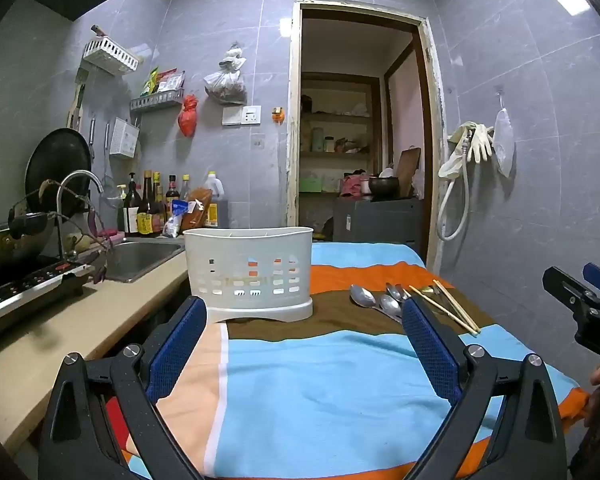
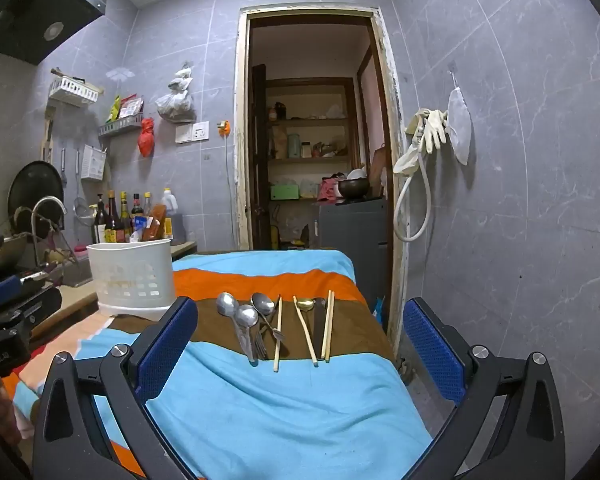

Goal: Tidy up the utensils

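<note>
A white slotted utensil holder [image 1: 249,270] [image 2: 131,272] stands upright on the striped cloth [image 1: 320,380] [image 2: 284,408], at its left. To its right, on the brown stripe, lie steel spoons [image 2: 236,312] [image 1: 366,297], a fork [image 2: 274,330], a gold spoon [image 2: 306,305] and several wooden chopsticks [image 2: 278,332] [image 1: 456,311]. My left gripper [image 1: 304,316] is open and empty, short of the holder. My right gripper [image 2: 300,320] is also open and empty, level with the near ends of the utensils. Its black frame [image 1: 580,304] shows at the right edge of the left wrist view.
A counter [image 1: 80,332] with a steel sink [image 1: 140,258], tap, stove [image 1: 24,292] and sauce bottles [image 1: 152,208] runs along the left. A doorway [image 1: 360,128] opens behind the table. The tiled wall [image 2: 520,200] with hung gloves and a hose stands close on the right.
</note>
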The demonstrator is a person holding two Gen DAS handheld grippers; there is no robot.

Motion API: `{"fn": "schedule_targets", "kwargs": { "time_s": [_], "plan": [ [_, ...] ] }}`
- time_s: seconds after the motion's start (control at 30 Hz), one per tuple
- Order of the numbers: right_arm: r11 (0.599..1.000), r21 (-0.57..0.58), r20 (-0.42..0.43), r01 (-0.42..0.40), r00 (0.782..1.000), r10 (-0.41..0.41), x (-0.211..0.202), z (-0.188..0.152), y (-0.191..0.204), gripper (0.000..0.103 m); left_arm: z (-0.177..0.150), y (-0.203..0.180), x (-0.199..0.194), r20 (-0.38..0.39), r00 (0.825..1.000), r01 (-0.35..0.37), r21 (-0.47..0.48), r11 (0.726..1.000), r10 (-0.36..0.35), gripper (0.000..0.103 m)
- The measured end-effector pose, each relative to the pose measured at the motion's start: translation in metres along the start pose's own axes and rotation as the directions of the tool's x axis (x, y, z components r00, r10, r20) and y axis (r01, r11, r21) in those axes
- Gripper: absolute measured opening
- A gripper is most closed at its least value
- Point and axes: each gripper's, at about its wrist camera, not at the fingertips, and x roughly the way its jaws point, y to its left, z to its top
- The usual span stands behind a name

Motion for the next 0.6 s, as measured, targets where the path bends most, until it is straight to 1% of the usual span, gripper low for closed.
{"fn": "schedule_targets", "kwargs": {
  "time_s": [0.3,0.6],
  "plan": [
    [1.0,-0.001,-0.001,0.003,1.0,-0.003,-0.0007,0.0007,-0.0002,0.103,-0.0004,-0.0014,0.0024,-0.004,1.0,0.009,0.0,1.0,-0.009,0.096],
    [1.0,0.005,0.0,-0.001,1.0,0.001,-0.0008,0.0006,-0.0001,0.103,-0.0001,0.0001,0.0003,-0.001,1.0,0.002,-0.005,1.0,-0.002,0.096]
  ]
}}
